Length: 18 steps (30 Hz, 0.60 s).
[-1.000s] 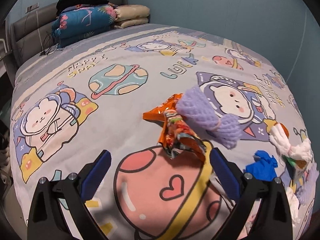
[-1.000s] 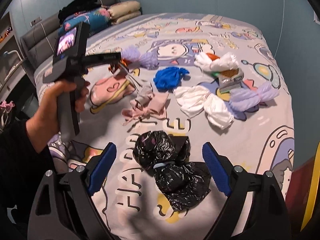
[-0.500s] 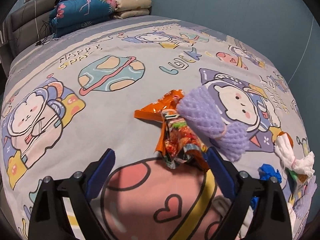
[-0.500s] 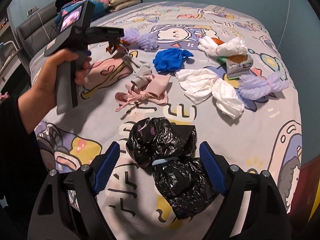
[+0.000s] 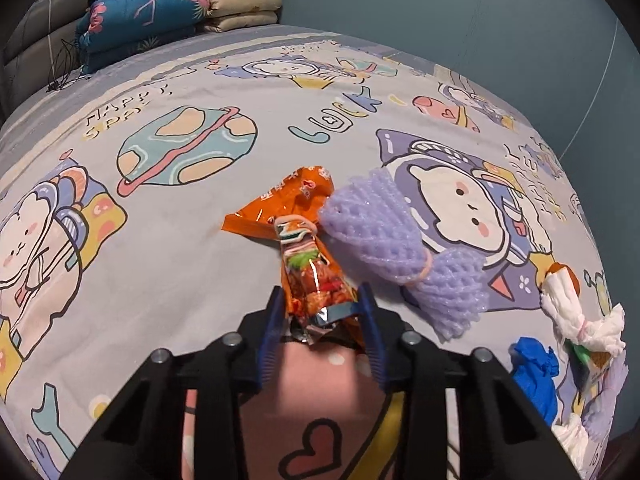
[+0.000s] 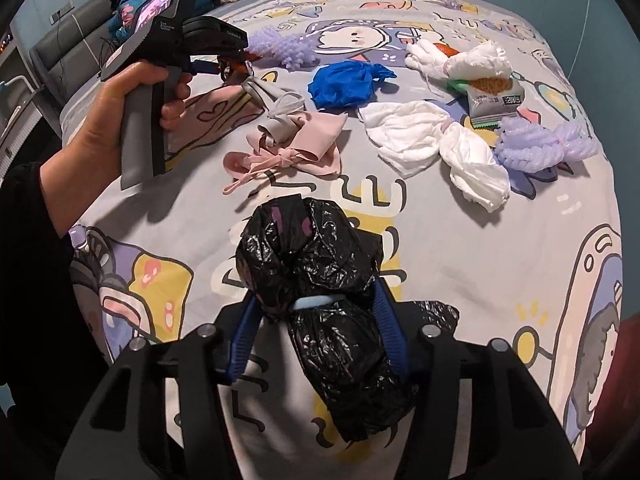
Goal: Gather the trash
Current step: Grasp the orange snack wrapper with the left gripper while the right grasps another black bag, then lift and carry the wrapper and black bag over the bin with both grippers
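Observation:
My left gripper [image 5: 322, 300] is shut on the near end of an orange snack wrapper [image 5: 304, 248] that lies on the cartoon bedsheet [image 5: 160, 260]. A purple foam net [image 5: 396, 240] lies just right of it. My right gripper [image 6: 316, 308] is shut on a black plastic bag [image 6: 320, 280] tied with a blue band, at the bed's near edge. The left gripper [image 6: 212, 64] also shows in the right wrist view, held in a hand at the upper left.
Pink and grey cloth [image 6: 296, 144], a blue glove [image 6: 344, 82], white tissues [image 6: 436, 140], a silver packet [image 6: 494, 100] and another purple foam net [image 6: 540, 144] lie across the bed. Folded quilts and pillows [image 5: 160, 16] are stacked at the headboard. A blue wall [image 5: 440, 8] stands behind.
Both grippers moved forward and closed: the left onto the orange wrapper, the right onto the black bag. Both were open before.

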### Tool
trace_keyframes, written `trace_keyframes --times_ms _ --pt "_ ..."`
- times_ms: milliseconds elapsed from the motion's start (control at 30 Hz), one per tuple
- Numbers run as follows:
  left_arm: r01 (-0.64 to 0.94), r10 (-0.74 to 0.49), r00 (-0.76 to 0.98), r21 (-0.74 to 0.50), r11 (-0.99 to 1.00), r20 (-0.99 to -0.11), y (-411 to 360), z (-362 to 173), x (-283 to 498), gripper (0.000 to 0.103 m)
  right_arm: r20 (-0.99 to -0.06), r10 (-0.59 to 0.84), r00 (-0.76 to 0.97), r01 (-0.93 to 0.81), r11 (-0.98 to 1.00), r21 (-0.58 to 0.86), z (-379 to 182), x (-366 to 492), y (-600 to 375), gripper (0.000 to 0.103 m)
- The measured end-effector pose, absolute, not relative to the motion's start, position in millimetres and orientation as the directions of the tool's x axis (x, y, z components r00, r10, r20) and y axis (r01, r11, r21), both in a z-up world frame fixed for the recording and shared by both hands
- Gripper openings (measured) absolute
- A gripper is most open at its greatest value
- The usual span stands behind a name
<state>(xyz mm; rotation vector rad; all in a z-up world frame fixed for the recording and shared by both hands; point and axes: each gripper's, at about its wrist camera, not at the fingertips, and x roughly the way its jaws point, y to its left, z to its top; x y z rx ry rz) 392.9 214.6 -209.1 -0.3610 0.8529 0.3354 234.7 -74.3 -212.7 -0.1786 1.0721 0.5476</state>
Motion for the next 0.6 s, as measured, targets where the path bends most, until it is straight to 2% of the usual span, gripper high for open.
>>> trace_keyframes --times_ms 233,600 --pt "-0.427 0.139 0.618 -0.182 0.886 -0.774 215 -207 385 0.027 -0.862 0.351 0.366 -0.513 0.849 0.128 -211 234 -75 0.036" --pt "-0.371 0.063 0.653 -0.247 0.895 -0.754 205 -172 341 0.027 -0.819 0.401 0.409 -0.506 0.847 0.162 -190 229 -88 0.033"
